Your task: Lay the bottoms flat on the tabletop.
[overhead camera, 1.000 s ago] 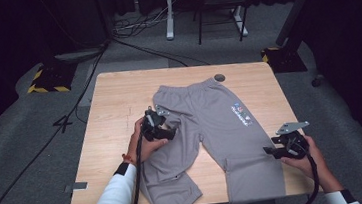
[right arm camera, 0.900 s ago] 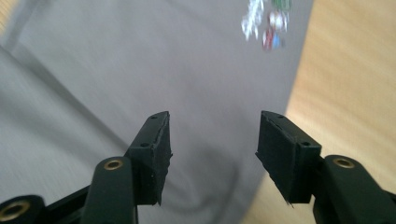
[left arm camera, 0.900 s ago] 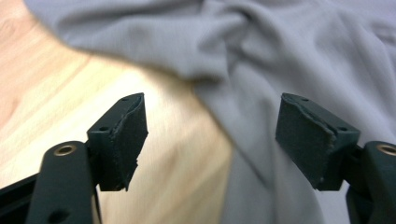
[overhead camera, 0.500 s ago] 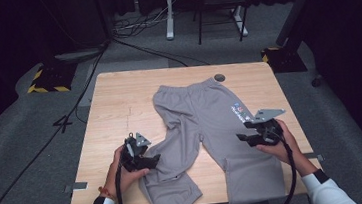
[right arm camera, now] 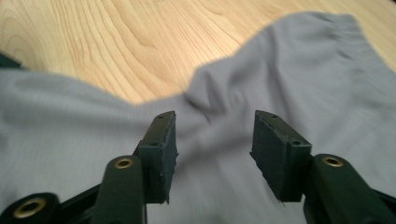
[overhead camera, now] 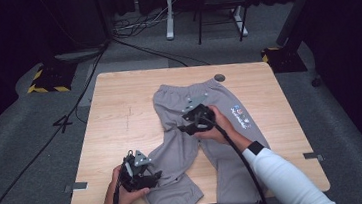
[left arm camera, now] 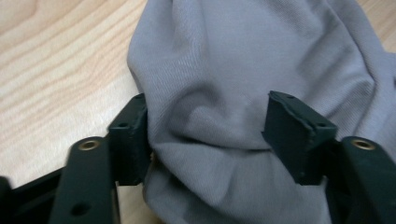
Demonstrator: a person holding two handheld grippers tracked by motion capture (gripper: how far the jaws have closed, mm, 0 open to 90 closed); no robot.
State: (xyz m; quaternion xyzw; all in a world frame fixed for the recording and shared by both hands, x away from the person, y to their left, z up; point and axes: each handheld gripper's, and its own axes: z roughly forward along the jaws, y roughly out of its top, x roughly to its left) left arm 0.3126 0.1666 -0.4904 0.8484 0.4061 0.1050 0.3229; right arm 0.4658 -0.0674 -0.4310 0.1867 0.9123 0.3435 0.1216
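Observation:
Grey pants [overhead camera: 207, 134] lie flat on the wooden table [overhead camera: 120, 118], waistband at the far side and both legs running toward the near edge. My left gripper [overhead camera: 152, 175] is low over the left leg near its hem, open. In the left gripper view the left gripper [left arm camera: 210, 126] straddles a raised fold of grey cloth [left arm camera: 224, 84], and its left pad [left arm camera: 133, 135] touches the cloth's edge. My right gripper [overhead camera: 185, 127] hovers over the pants' middle, near where the legs split, open. In the right gripper view the right gripper [right arm camera: 212, 135] has grey fabric [right arm camera: 299, 79] below its jaws.
A small dark round plug [overhead camera: 220, 77] sits in the tabletop behind the waistband. Bare wood [overhead camera: 114, 103] spreads left of the pants. The left leg's hem [overhead camera: 171, 203] hangs at the table's near edge. Cables and furniture legs lie on the floor beyond.
My left gripper has slid down the left leg toward the near edge. My right gripper has crossed from the right leg's outer side to the pants' middle.

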